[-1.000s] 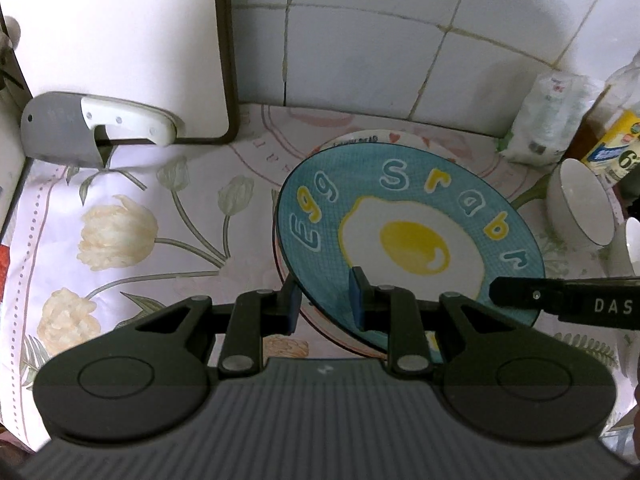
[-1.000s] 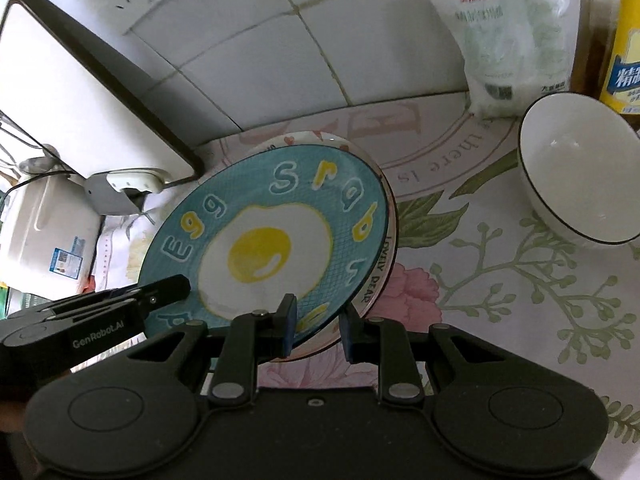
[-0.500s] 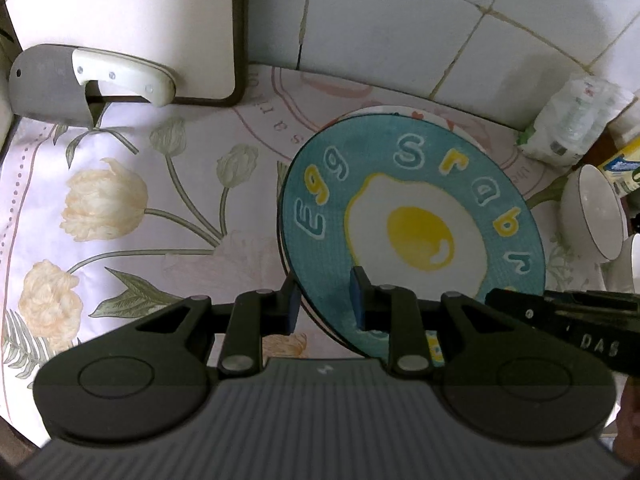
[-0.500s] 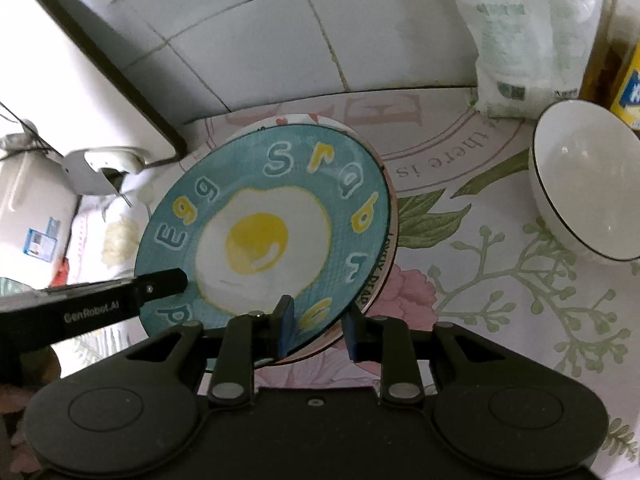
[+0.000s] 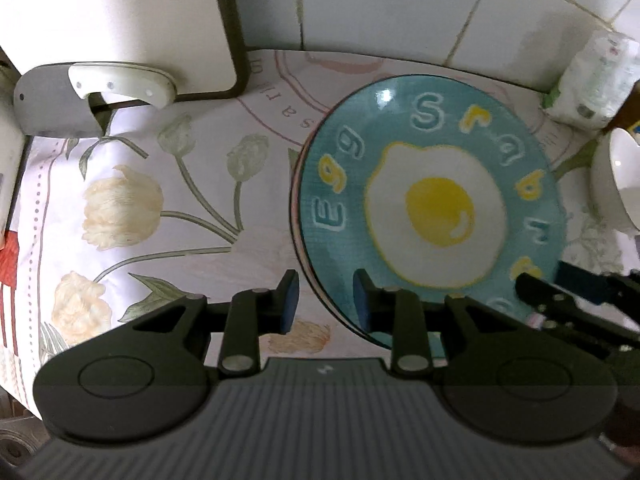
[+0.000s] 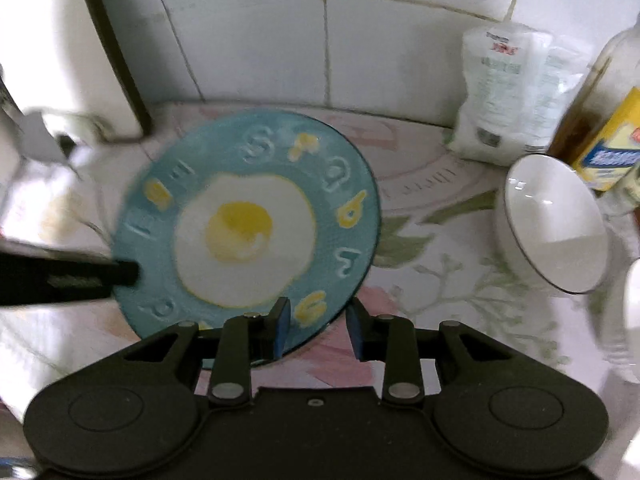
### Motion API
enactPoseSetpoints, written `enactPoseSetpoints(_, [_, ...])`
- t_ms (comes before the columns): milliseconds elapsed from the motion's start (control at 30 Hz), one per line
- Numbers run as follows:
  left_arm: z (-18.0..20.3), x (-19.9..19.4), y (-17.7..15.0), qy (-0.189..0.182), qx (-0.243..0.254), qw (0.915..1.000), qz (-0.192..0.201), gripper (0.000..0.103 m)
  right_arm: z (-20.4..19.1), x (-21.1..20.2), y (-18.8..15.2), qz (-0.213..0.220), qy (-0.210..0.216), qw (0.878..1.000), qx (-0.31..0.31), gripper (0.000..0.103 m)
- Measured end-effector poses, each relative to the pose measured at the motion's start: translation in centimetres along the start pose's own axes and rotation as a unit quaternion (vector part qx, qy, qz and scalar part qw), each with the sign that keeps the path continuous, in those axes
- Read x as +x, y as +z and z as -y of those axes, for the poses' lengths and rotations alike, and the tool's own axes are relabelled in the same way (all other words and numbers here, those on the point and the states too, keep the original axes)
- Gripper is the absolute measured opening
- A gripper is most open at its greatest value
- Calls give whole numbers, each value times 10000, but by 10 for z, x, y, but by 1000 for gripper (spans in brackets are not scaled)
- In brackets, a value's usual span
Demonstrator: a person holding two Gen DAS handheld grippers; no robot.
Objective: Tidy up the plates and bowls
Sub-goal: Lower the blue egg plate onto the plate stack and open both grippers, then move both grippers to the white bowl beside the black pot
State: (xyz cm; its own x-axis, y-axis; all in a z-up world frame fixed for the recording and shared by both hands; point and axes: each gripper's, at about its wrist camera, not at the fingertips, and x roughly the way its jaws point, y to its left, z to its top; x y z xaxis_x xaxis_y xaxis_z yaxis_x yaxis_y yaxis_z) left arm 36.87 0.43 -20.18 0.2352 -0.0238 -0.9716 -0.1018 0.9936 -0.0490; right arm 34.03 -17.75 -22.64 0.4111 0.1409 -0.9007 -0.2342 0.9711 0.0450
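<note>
A teal plate with a fried-egg picture (image 5: pixel 432 208) lies flat on another plate, of which only a thin rim shows at its left. My left gripper (image 5: pixel 325 304) is open, its fingers astride the plate's near-left rim. My right gripper (image 6: pixel 317 330) is open, astride the plate's (image 6: pixel 248 224) near-right rim. A white bowl with a dark rim (image 6: pixel 556 220) stands to the right; it also shows in the left wrist view (image 5: pixel 616 180).
A white cutting board (image 5: pixel 120 20) leans on the tiled wall at back left, with a cleaver (image 5: pixel 80 96) before it. A white packet (image 6: pixel 504 96), a bottle and a yellow box (image 6: pixel 612 152) stand at back right. A floral cloth (image 5: pixel 160 200) covers the counter.
Both grippers have opened wider and let go of the teal plate, which has dropped flat onto the plate beneath. The right wrist view has swung, with motion blur.
</note>
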Motion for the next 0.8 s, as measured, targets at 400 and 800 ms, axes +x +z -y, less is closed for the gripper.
enactPoseSetpoints(400, [5,-59,-31,-158,623,9979,19,31,7,-52,-31,410,386,9972,502,36])
enactPoseSetpoints(800, [-5,-158,-87,-305,1182,9916,426,54,-1,-159,-79,1095,412,9909,662,44])
